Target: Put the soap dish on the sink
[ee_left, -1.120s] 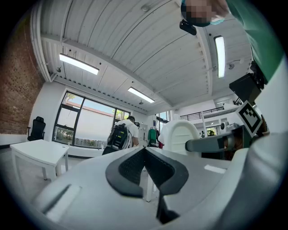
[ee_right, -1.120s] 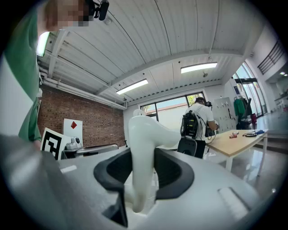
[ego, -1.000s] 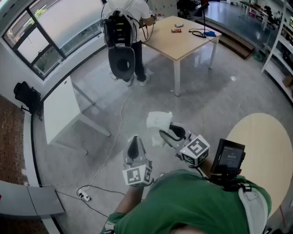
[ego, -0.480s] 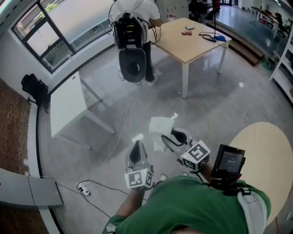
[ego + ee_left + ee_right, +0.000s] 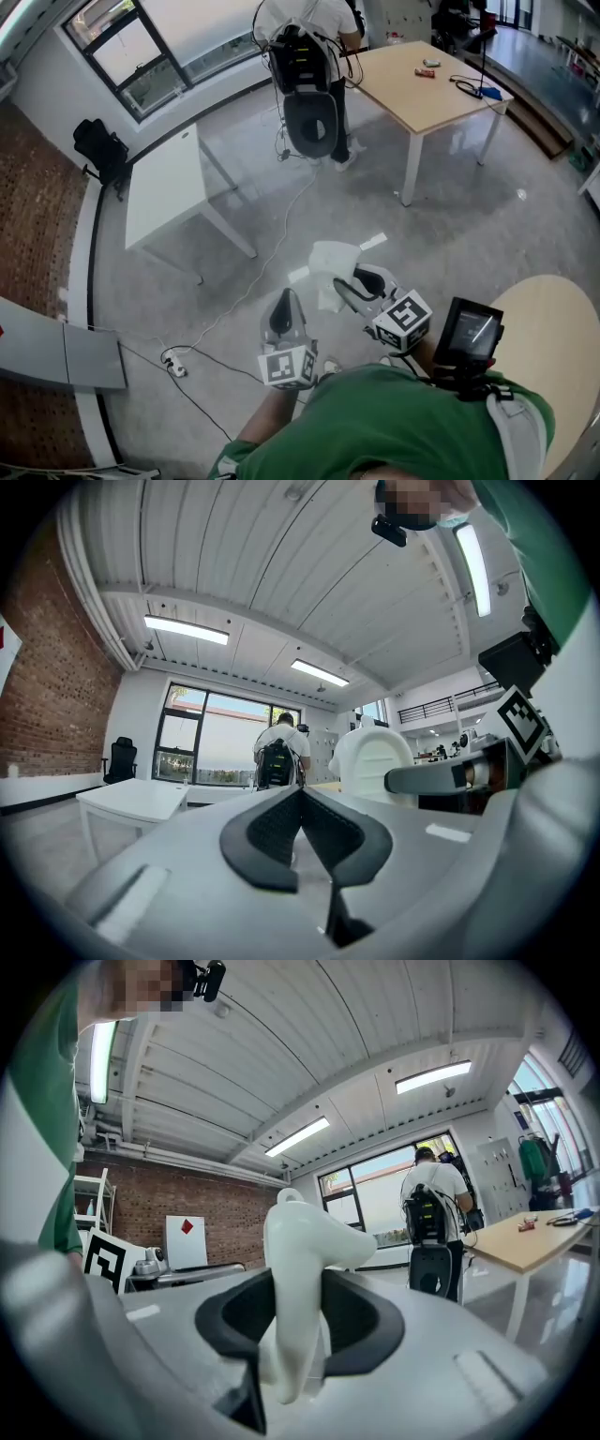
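Note:
A white soap dish [image 5: 330, 265] stands on edge between the jaws of my right gripper [image 5: 353, 282], which is shut on it above the floor. In the right gripper view the soap dish [image 5: 298, 1262] rises out of the right gripper [image 5: 298, 1326], with both dark pads pressed against its sides. My left gripper [image 5: 284, 305] is held beside it, on its left, with its jaws together and nothing in them. The left gripper view shows the left gripper [image 5: 302, 797] shut, and the soap dish [image 5: 373, 758] to its right. No sink is in view.
A white table [image 5: 161, 195] stands at the left, and a wooden table [image 5: 424, 86] at the back right. A person with a backpack [image 5: 307, 58] stands between them. A cable and power strip [image 5: 173, 362] lie on the floor. A round wooden tabletop [image 5: 555, 328] is at my right.
Both grippers have drifted a little together, and the room has slid right and down in the head view. The right gripper's hold on the soap dish is unchanged.

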### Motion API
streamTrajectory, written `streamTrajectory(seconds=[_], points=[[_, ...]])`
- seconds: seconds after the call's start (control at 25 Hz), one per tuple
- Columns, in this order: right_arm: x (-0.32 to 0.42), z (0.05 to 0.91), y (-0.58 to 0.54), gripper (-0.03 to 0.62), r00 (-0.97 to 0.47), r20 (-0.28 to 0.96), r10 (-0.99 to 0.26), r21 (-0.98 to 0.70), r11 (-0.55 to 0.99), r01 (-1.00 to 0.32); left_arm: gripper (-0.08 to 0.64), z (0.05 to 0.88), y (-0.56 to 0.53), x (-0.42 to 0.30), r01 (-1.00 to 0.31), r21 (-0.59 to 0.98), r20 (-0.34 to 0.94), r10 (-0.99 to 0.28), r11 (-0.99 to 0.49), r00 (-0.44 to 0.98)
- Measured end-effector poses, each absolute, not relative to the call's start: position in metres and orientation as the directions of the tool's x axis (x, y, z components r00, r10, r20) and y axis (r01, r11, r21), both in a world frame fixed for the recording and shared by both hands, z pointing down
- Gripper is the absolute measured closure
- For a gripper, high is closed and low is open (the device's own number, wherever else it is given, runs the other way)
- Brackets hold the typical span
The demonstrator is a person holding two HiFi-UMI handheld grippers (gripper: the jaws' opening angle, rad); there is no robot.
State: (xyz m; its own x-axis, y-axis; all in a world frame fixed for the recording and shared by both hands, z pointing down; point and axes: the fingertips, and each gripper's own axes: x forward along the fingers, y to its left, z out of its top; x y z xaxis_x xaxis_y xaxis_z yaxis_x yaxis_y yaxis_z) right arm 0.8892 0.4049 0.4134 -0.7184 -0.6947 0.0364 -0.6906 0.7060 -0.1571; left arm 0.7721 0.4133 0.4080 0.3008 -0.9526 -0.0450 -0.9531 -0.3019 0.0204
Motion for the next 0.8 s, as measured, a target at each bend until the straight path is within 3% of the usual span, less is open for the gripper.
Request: streamTrajectory(seconds=[0.8], points=[[0.716,0.417,0.385,0.454,-0.773,0.042,-0.632,-0.138,0.763,-0.631,0.555,0.413,0.409,0.596,-0.983,0.060,-0.094,-0.982,-0.172,0.166]])
